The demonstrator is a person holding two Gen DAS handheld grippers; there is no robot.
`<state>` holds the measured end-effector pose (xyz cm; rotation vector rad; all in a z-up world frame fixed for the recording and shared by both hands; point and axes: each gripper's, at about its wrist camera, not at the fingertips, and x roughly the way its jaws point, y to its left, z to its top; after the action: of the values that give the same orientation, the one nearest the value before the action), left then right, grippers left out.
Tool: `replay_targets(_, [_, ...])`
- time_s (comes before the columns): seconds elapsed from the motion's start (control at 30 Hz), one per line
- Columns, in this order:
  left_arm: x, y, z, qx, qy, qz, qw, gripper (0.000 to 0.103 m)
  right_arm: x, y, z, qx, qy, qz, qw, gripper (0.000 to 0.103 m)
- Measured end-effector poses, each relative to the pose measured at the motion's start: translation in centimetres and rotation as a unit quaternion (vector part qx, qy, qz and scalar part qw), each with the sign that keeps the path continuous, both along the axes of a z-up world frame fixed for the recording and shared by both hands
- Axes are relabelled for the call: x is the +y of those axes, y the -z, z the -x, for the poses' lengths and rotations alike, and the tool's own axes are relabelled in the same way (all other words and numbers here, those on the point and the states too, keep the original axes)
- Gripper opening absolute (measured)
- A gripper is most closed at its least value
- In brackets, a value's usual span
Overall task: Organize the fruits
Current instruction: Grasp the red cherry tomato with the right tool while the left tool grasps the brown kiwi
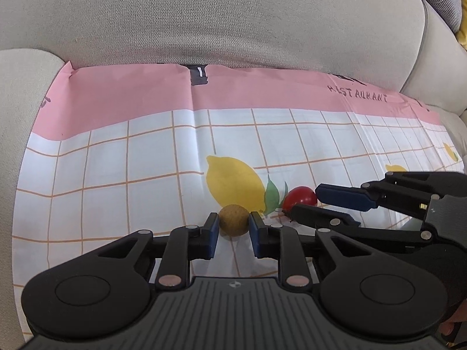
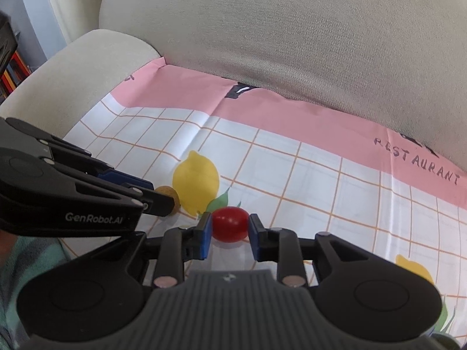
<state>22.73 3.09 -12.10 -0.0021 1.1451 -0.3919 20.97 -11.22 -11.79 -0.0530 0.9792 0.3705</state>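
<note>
Cloth (image 1: pixel 116 175): spread on the sofa seat; its pink far edge meets the backrest (image 1: pixel 204 23); bare grid lies left of the printed lemon (image 1: pixel 233 180).
Left gripper (image 1: pixel 233 229): pads touching both sides of the brown fruit (image 1: pixel 233 220), just before the lemon.
Right gripper (image 2: pixel 229 229): pads touching both sides of the red fruit (image 2: pixel 229 224), right of the lemon.
Writing: "RESTAURANT" (image 2: pixel 417 163) on the pink band; "GenRobot.AI" (image 2: pixel 93 218) on the left gripper.

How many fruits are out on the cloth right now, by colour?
Brown fruit: 1, between the left tongs
Red fruit: 1, between the right tongs
Total: 2 (printed lemons not counted)
</note>
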Motion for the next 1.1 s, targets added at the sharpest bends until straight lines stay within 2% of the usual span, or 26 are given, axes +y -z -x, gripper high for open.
replay_targets(0.2, [0.7,0.8,-0.7,0.031,-0.016,0.047,0.9983,0.028,-1.0,0.0,-0.2,0.016,0.021,-0.030,0.999,0.024])
replay_targets(0.4, [-0.2,0.1,-0.1,0.011,-0.009,0.031,0.9994,0.028,-1.3,-0.4,0.4,0.015,0.031,-0.037,0.999,0.022])
replay_targets(0.43, [-0.2,-0.1,0.1,0.007,-0.009,0.034,0.9993,0.028,-1.4,-0.6,0.6,0.013,0.031,-0.040,0.999,0.008])
replay_targets(0.47, [-0.2,-0.4,0.3,0.004,-0.010,0.035,0.9993,0.028,-1.5,-0.9,0.7,0.010,0.032,-0.042,0.999,0.000])
replay_targets(0.67, [0.1,-2.1,1.3,-0.012,-0.021,0.030,0.9993,0.028,-1.6,-2.2,1.5,0.001,0.030,-0.041,0.999,0.000])
replay_targets(0.77, [0.4,-2.6,1.8,-0.016,-0.029,0.022,0.9992,0.028,-1.6,-2.0,1.6,0.007,0.034,-0.042,0.998,0.014])
replay_targets(0.8, [0.5,-2.8,2.0,-0.017,-0.032,0.021,0.9991,0.028,-1.6,-1.8,1.6,0.012,0.034,-0.045,0.998,0.032])
replay_targets(0.83, [0.7,-2.9,2.1,-0.017,-0.034,0.021,0.9991,0.028,-1.5,-1.7,1.6,0.011,0.037,-0.045,0.998,0.040])
replay_targets(1.1, [1.4,-3.3,2.4,-0.012,-0.045,0.020,0.9987,0.028,-0.5,-0.1,0.5,0.033,0.038,-0.019,0.999,0.039])
